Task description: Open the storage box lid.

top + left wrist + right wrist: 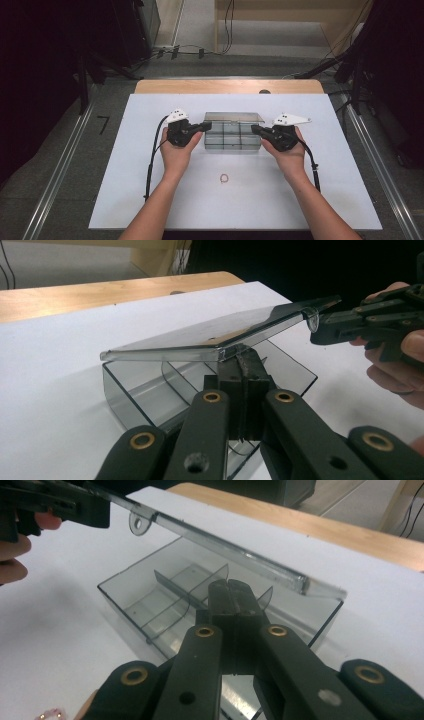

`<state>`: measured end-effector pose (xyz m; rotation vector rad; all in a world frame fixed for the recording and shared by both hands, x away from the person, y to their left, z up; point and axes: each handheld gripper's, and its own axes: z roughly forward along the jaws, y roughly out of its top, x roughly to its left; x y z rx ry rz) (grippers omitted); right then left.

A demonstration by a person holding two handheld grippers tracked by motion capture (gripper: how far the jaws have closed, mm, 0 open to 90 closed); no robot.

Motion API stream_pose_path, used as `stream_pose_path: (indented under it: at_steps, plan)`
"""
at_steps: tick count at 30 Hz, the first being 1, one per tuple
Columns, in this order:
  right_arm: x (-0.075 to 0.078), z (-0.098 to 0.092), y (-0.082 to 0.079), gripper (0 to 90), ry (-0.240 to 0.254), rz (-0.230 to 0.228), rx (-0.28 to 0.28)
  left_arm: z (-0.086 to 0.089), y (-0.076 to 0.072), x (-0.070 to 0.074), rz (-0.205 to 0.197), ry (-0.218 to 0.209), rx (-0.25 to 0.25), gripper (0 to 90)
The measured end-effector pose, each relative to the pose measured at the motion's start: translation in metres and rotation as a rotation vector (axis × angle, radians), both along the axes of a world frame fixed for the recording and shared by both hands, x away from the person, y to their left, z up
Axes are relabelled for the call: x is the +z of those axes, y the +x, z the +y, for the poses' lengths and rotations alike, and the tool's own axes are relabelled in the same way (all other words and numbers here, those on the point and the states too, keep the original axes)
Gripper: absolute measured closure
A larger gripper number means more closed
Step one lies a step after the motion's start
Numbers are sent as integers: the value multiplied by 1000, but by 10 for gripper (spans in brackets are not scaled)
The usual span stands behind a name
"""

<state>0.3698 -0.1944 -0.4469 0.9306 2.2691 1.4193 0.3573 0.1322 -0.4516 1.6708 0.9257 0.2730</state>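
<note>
High view shows a white rectangular table sheet (150, 165) carrying a clear smoky plastic compartment box (232, 141) at its centre, its flat transparent lid (234, 117) raised and tilted. Left gripper (206, 125) sits clenched against the box's left end; right gripper (253, 129) sits clenched at the right end. Nearer the person lies a small pink ring (224, 178), well apart.

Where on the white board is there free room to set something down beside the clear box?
Free: the white board on the left, near the wooden table edge behind the clear compartment box, and its right side. Crowded: around the box, between the left gripper and the right gripper. The small ring lies in front.
</note>
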Motion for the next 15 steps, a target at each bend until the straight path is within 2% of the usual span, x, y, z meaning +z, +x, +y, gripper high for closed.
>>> stream_pose_path:
  at_steps: [8, 11, 15]
  plan:
    - [11, -1, 5, 885, -2, -25, -6, 0, 7, 5, -27, -10, -4, 900]
    - [12, -2, 8, 885, 1, -26, -10, 0, 7, 3, -19, -15, -37, 900]
    - [11, -2, 12, 885, 5, -16, -15, 3, 3, 2, -41, -36, -67, 896]
